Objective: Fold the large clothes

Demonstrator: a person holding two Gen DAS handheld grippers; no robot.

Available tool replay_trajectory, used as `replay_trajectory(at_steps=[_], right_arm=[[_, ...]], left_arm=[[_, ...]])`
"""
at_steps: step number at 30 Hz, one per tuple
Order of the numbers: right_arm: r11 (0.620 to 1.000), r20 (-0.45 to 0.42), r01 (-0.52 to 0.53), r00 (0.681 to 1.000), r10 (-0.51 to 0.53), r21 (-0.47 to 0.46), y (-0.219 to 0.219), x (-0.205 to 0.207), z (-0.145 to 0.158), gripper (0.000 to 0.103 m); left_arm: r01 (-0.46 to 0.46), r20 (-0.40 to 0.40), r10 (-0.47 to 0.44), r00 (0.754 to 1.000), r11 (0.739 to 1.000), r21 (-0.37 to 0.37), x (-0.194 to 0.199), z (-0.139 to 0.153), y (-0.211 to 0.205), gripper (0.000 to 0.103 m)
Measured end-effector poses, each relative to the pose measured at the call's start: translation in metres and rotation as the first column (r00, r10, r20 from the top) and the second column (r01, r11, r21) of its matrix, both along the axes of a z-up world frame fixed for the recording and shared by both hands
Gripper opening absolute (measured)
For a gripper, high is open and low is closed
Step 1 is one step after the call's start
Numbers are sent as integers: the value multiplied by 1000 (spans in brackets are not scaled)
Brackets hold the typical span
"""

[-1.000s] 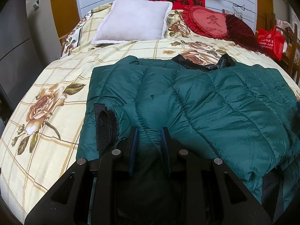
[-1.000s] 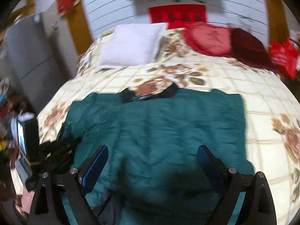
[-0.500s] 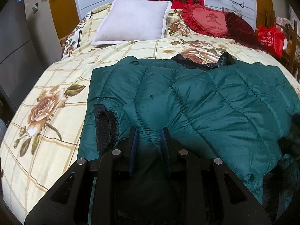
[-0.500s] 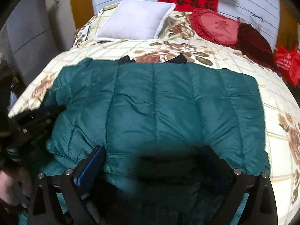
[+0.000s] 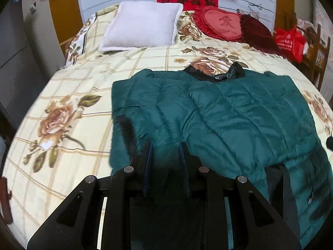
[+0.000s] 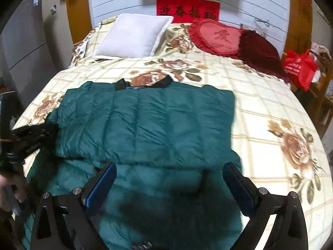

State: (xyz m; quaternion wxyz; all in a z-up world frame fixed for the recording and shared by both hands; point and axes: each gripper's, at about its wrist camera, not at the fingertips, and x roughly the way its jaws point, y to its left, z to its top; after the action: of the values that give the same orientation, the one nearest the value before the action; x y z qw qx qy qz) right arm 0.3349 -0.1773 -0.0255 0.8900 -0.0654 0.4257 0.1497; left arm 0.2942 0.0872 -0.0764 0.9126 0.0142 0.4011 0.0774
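Note:
A dark green quilted jacket point(image 5: 224, 114) lies back-up on the bed, black collar point(image 5: 220, 74) toward the pillows. My left gripper point(image 5: 165, 152) is shut on the jacket's near left hem, green fabric pinched between its fingers. A black cuff strap point(image 5: 124, 127) lies just left of it. In the right wrist view the jacket point(image 6: 149, 123) spreads ahead. My right gripper point(image 6: 168, 179) is open and empty above the jacket's near hem. The left gripper shows there at the left edge point(image 6: 27, 139).
The bed point(image 6: 270, 108) has a cream floral cover. A white pillow point(image 6: 133, 37), a red heart cushion point(image 6: 218, 37) and a dark red cushion point(image 6: 260, 52) lie at the head. A red bag point(image 6: 299, 68) sits on wooden furniture at the right. A grey cabinet point(image 6: 22, 48) stands left.
The left gripper, still holding the hem, has risen and pulled back, showing more of the jacket and bed. The right gripper has lifted and drawn back from the jacket, still open.

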Motion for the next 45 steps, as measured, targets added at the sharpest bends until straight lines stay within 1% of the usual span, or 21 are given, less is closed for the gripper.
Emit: replay_trajectory(at_steps=[3,7,12,19,26,28,35,39,45], right_arm=[[1000,-1,21,1000,-21,-21,-19,-11,-1,101],[997,-20,74,997,-74,-21,-50,-29,-9,101],[993,-36,117,992,-118,-32,-81,-53,-18,101],[988,-55,145,987,-148,-54,-111,-86,-28,101],[987,-57,152,986,-155,-56,-125,-114,-30,101],[987,-54,154,986,-156,-50,-127,-121,-29,101],[991,-45,129,990,-130,-33,-127,-148,-25,101],[993,-39,113,993,-114,-18,-125,-159,-20,101],[995,-40,100,994,-99,12,-123,-168,-16,101]], left_arm=[[8,6,-8,1000,1000,15,-17,2,1,25],[-9,7,9,1000,1000,-10,-35,3,7,25],[-29,15,29,999,999,-23,-58,7,16,25],[-52,12,52,999,998,-35,-83,6,28,25],[-64,-3,63,998,996,-57,-105,1,37,25],[-64,-15,63,998,995,-81,-112,-1,41,25],[-74,-61,68,996,992,-102,-137,-8,55,25],[-102,-90,94,991,991,-88,-150,-15,64,25],[-145,-121,130,984,982,-123,-163,-22,78,25]])
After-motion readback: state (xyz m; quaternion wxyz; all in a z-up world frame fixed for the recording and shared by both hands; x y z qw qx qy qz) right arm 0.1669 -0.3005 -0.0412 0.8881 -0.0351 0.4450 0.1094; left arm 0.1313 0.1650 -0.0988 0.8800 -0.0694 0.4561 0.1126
